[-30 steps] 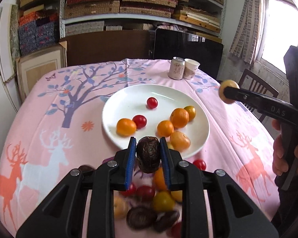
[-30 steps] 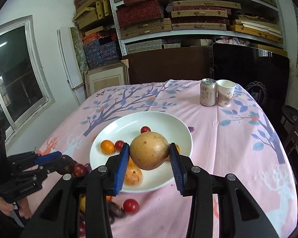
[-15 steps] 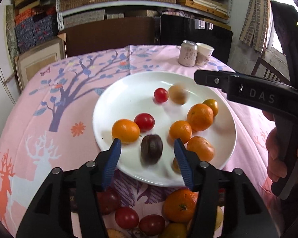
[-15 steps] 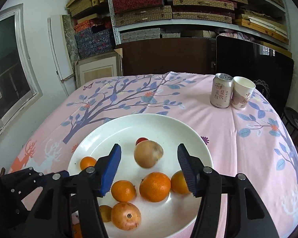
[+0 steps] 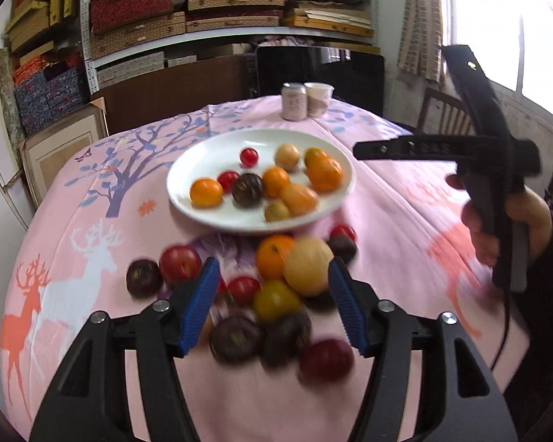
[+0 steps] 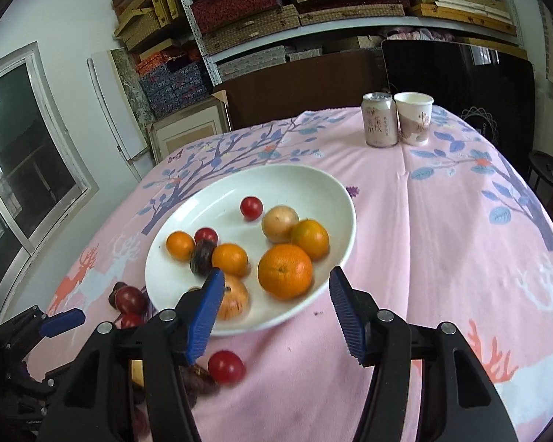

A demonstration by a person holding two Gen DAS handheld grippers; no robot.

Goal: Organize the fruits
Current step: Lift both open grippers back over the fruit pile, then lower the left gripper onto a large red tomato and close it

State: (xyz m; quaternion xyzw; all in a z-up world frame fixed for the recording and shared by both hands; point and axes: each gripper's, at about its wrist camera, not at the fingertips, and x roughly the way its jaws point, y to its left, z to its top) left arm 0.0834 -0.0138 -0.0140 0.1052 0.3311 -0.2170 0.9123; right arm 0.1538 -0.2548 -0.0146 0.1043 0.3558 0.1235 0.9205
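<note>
**Both grippers empty over a half-sorted heap of fruit**

Nearest the near edge of the table (image 5: 405, 217), the left gripper (image 5: 271, 304) hangs with its blue-padded fingers (image 5: 199, 305) spread wide and nothing between them. Under and just beyond it lies the loose pile: dark, wrinkled passion fruits (image 5: 234, 339), red tomatoes (image 5: 178, 263), a small yellow-green fruit (image 5: 274, 300), a pale tan round fruit (image 5: 308, 265) and a tangerine (image 5: 272, 254) touching it. This part of the left wrist view is blurred, so an exact count is not possible.

The right gripper (image 6: 272, 307) is likewise wide open and holds nothing, poised over the near rim of the white plate (image 6: 324, 184). One red tomato (image 6: 225, 366) sits on the cloth just in front of it.

These fruits look light and round, so they would probably roll if nudged. The tomatoes are smooth-skinned and likely soft, best pinched lightly across the widest part. The tangerines probably give a little, and the shrivelled passion fruits seem firmer with more grip.

Further out, near the table's middle, the plate carries tangerines, among them a large one (image 6: 285, 270), plus red tomatoes, one dark passion fruit (image 6: 201, 252) and a tan fruit (image 6: 279, 223). At the far edge stand a can (image 6: 379, 119) and a paper cup (image 6: 413, 118), touching.
</note>
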